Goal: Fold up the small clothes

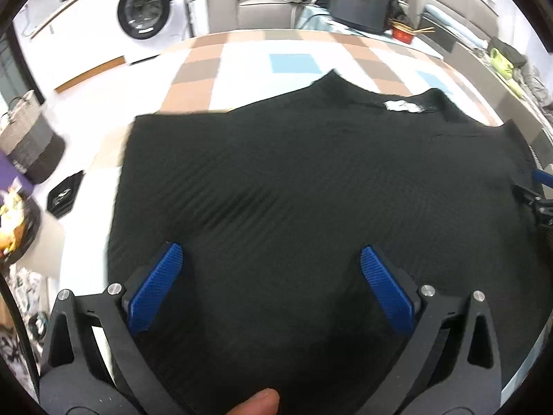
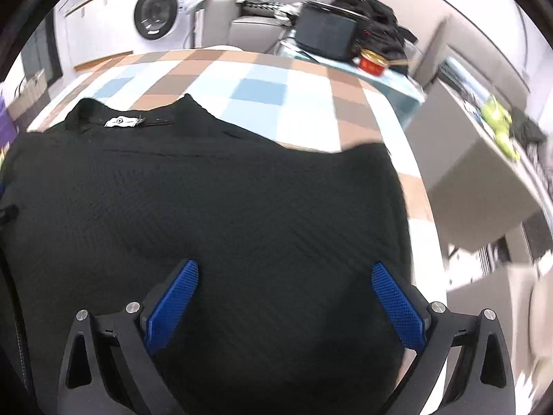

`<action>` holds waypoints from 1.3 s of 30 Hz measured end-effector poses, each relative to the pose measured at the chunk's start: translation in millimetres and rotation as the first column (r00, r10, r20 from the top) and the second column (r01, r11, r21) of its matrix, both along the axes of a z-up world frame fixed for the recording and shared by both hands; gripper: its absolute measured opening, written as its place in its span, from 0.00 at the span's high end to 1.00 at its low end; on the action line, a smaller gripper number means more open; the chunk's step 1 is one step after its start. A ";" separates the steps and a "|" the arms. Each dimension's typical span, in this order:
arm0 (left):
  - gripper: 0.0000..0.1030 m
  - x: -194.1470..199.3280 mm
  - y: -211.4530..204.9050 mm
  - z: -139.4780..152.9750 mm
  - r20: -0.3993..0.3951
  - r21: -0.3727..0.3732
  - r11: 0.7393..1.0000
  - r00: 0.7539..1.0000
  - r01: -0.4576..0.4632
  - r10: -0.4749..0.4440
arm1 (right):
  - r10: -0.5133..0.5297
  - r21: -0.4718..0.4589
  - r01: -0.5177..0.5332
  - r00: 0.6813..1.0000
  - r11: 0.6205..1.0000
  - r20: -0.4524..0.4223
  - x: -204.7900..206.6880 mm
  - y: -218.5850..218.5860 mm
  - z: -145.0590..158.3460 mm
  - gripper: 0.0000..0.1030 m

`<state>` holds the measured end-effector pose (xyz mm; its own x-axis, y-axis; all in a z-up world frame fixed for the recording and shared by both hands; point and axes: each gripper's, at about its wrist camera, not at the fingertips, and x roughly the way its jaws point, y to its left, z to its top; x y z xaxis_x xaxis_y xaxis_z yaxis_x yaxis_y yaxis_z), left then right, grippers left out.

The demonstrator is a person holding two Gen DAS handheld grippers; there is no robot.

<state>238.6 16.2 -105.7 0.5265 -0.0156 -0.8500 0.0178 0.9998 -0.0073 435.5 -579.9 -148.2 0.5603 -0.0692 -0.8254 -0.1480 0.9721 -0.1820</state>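
A black ribbed knit garment (image 1: pixel 293 186) lies spread flat on the checked table, collar and white label (image 1: pixel 401 105) at the far side. It also shows in the right wrist view (image 2: pixel 214 190) with its label (image 2: pixel 122 121). My left gripper (image 1: pixel 271 252) is open over the garment's near left part, blue pads (image 1: pixel 155 287) spread wide, nothing between them. My right gripper (image 2: pixel 285 269) is open over the near right part, also empty. The right gripper's edge (image 1: pixel 539 204) shows at the far right of the left wrist view.
The checked tablecloth (image 1: pixel 242 65) extends beyond the garment. A woven basket (image 1: pixel 27 138) and a small black tray (image 1: pixel 64 193) sit to the left. A washing machine (image 1: pixel 145 10), a black box (image 2: pixel 325 34) and a red tub (image 2: pixel 371 62) lie behind.
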 end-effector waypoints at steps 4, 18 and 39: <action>0.01 -38.1 5.3 7.4 0.001 0.016 1.000 1.000 -0.021 0.021 | 0.048 0.074 -0.048 0.999 0.996 0.004 -31.4 6.8 6.3 0.02; 0.01 -146.9 19.4 9.4 -0.022 0.034 0.998 0.998 -0.054 0.055 | 0.144 0.113 -0.141 0.989 0.984 -0.019 -109.6 19.2 -7.6 0.02; 0.30 -247.9 107.4 4.1 -0.184 -0.525 0.782 0.942 -0.337 0.282 | 0.212 0.227 -0.229 0.973 0.947 0.097 -149.6 69.4 32.9 0.02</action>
